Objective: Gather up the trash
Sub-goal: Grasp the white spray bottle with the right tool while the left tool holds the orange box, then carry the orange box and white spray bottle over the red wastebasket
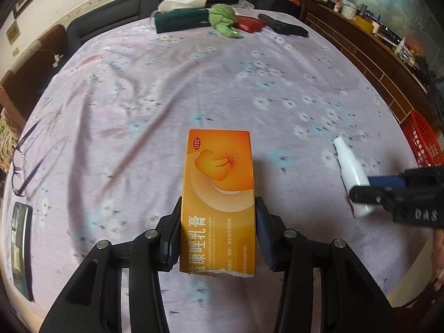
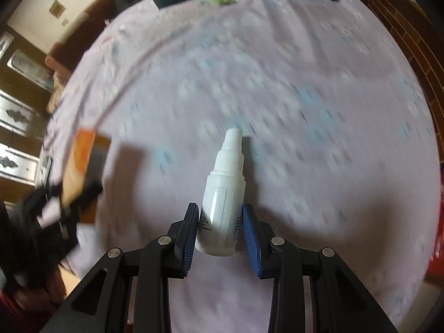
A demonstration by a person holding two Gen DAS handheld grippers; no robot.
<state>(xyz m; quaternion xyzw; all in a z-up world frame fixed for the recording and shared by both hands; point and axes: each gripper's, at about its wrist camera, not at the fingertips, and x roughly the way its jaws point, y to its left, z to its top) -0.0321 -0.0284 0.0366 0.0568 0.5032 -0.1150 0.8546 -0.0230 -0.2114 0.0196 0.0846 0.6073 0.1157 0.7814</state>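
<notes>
Two hand-held grippers clamp one orange box [image 1: 219, 194], one white bottle [image 2: 222, 202].

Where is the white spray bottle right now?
The white spray bottle is clamped in the right tongs above the floral tablecloth; in the left wrist view it sits right of the orange box.

Home living room: sofa [image 1: 111, 8], cluttered sideboard [image 1: 369, 41]

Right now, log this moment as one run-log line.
left gripper: shut on orange box | right gripper: shut on white bottle | red basket: nearby
</notes>
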